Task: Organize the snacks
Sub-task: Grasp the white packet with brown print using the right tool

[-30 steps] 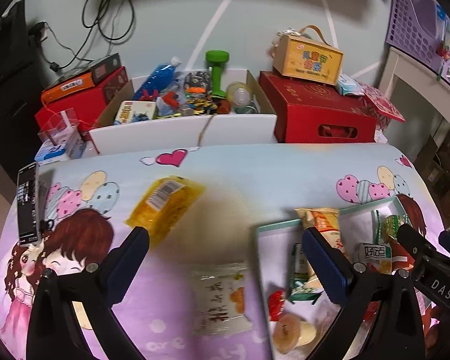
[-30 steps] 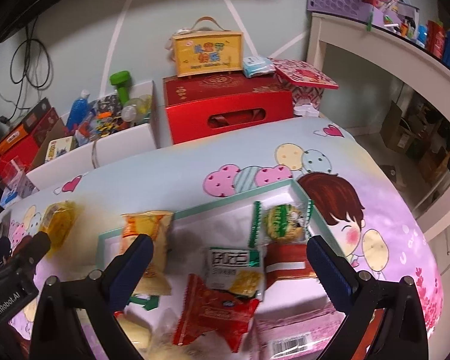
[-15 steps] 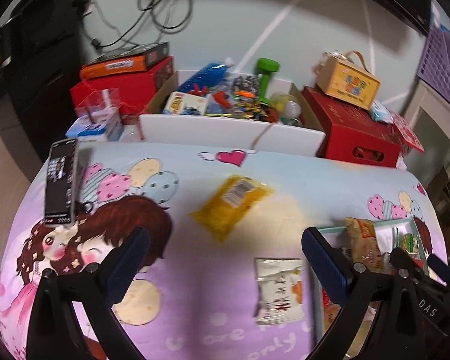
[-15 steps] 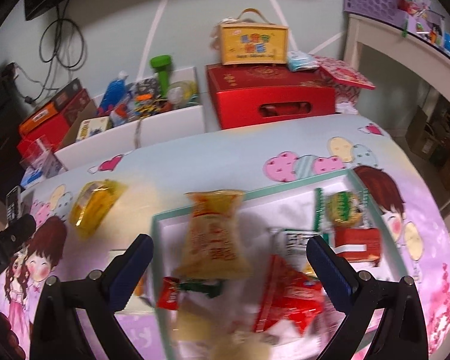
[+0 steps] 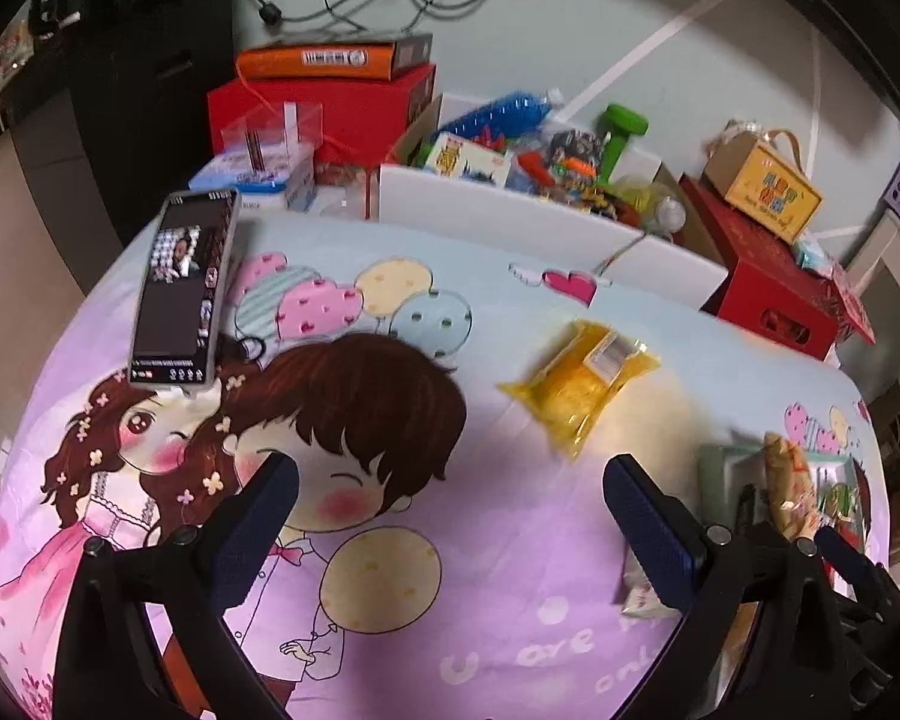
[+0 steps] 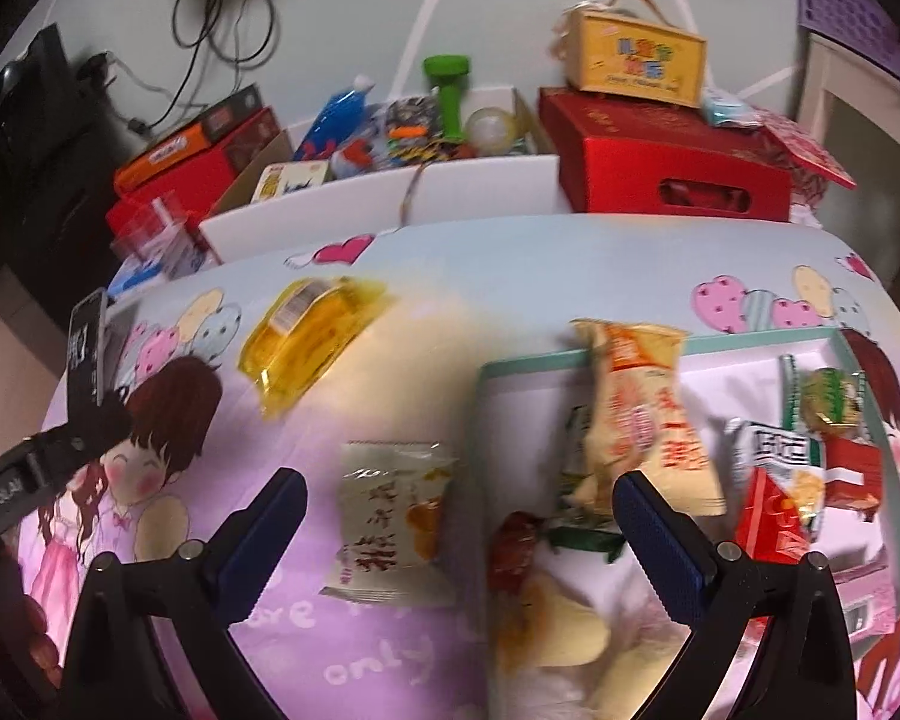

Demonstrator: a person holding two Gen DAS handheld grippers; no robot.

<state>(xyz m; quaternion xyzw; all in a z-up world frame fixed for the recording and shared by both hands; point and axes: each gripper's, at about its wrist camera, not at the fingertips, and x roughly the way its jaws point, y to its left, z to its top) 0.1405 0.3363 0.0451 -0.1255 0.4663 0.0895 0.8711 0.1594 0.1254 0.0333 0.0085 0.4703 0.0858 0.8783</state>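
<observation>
Yellow packet (image 5: 581, 384), lower left of the left view a second ago, now sits right of centre; the left tool (image 5: 450, 531) swung left, spread, empty. Right tool (image 6: 459, 531), spread too, has shifted toward the pale packet (image 6: 393, 525) outside the tray (image 6: 750, 343); likely next.

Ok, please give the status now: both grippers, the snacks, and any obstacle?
Left gripper open, empty. Right gripper open, empty. Yellow packet and white packet outside the tray, on the cloth. Nothing in the way.
</observation>
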